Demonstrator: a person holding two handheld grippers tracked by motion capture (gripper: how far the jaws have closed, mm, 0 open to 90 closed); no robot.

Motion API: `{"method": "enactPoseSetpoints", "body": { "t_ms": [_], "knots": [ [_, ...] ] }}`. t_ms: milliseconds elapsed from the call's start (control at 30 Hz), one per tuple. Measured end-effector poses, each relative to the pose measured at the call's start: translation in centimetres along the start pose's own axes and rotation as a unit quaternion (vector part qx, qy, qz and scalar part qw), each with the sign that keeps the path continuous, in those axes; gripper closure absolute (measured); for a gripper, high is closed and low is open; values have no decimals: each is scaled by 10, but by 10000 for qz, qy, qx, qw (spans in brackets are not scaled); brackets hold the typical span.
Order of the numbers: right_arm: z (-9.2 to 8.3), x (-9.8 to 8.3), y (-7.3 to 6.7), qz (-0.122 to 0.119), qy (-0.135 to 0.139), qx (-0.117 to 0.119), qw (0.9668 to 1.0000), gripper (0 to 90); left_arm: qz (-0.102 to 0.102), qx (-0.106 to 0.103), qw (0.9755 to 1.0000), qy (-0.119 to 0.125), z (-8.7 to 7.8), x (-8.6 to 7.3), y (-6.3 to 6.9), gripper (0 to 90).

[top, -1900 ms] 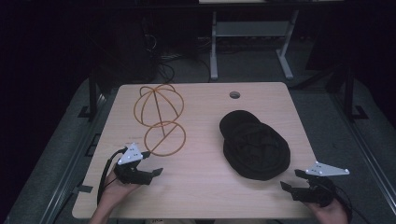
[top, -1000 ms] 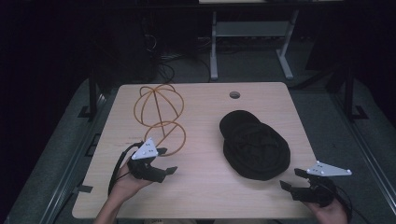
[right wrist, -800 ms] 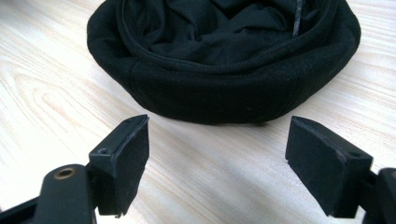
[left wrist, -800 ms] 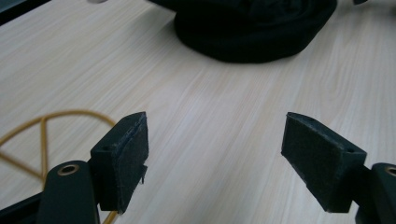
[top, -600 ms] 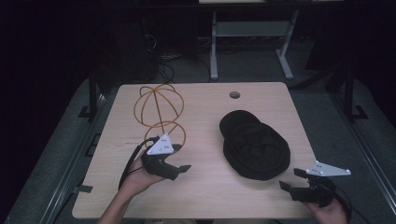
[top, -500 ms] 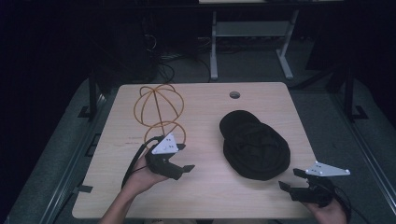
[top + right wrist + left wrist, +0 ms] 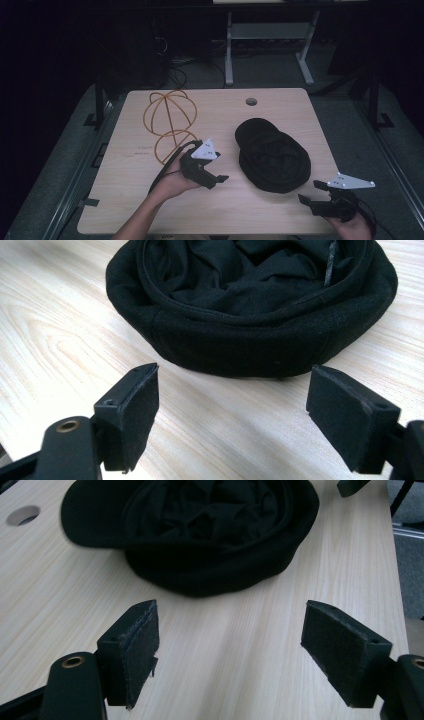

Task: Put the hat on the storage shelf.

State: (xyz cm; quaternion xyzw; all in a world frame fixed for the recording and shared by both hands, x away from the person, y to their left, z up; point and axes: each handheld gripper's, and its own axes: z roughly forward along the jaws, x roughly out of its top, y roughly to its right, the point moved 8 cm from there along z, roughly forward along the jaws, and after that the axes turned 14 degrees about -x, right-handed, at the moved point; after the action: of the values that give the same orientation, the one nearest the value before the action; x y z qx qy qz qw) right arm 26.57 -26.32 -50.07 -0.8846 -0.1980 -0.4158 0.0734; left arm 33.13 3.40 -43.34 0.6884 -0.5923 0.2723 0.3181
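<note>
High view first: a black cap (image 7: 272,155) lies upside down on the wooden table (image 7: 125,200), right of the table's middle, its brim pointing toward 11 o'clock. The left gripper (image 7: 212,177) sits at about 9 o'clock from the cap, near it but apart, held in a hand (image 7: 172,184) whose forearm comes in from 6 o'clock. Its jaws point toward 3 o'clock, at the cap. A wire hat frame (image 7: 169,125) in orange stands at 10 o'clock from that gripper, near the table's left half. The right gripper (image 7: 309,192) rests at 5 o'clock from the cap, near the table's front right corner, its jaws pointing toward 10 o'clock. A round cable hole (image 7: 251,101) sits near the far edge, at 12 o'clock from the cap.

Left gripper view: both padded jaws stand wide apart with nothing between them but bare table (image 7: 225,650). The cap (image 7: 200,535) lies ahead at 12 o'clock, opening up, brim out toward 10 o'clock, clear of the jaws. The cable hole (image 7: 23,515) shows at 10 o'clock.

Right gripper view: the jaws are spread wide here too, gripping nothing. The cap (image 7: 250,305) lies straight ahead at 12 o'clock, its side wall near the jaw tips but not touching, the crumpled lining visible inside. Wood grain of the table (image 7: 60,335) runs across below.
</note>
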Motion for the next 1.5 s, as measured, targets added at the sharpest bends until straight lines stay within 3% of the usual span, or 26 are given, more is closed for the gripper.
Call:
{"method": "enactPoseSetpoints", "body": {
  "t_ms": [567, 967, 1267, 1367, 1500],
  "knots": [
    [-1, 1, 1, 57, 28, 65, 10000, 205, 214, -517, 9981, -248, 47, 26, -4, 239],
    [-2, 1, 2, 41, 70, 89, 9999, 205, 428, -930, 9932, -547, 82, 44, -2, 245],
    [-3, 1, 2, 69, 75, 113, 9999, 205, 462, -1154, 9889, -813, 108, 42, -1, 260],
    [-3, 1, 2, 59, 70, 128, 9999, 206, 544, -1242, 9862, -945, 115, 41, -1, 271],
    [-2, 1, 1, 41, 65, 135, 9999, 205, 568, -1245, 9844, -1106, 123, 40, -3, 286]
  ]
}}
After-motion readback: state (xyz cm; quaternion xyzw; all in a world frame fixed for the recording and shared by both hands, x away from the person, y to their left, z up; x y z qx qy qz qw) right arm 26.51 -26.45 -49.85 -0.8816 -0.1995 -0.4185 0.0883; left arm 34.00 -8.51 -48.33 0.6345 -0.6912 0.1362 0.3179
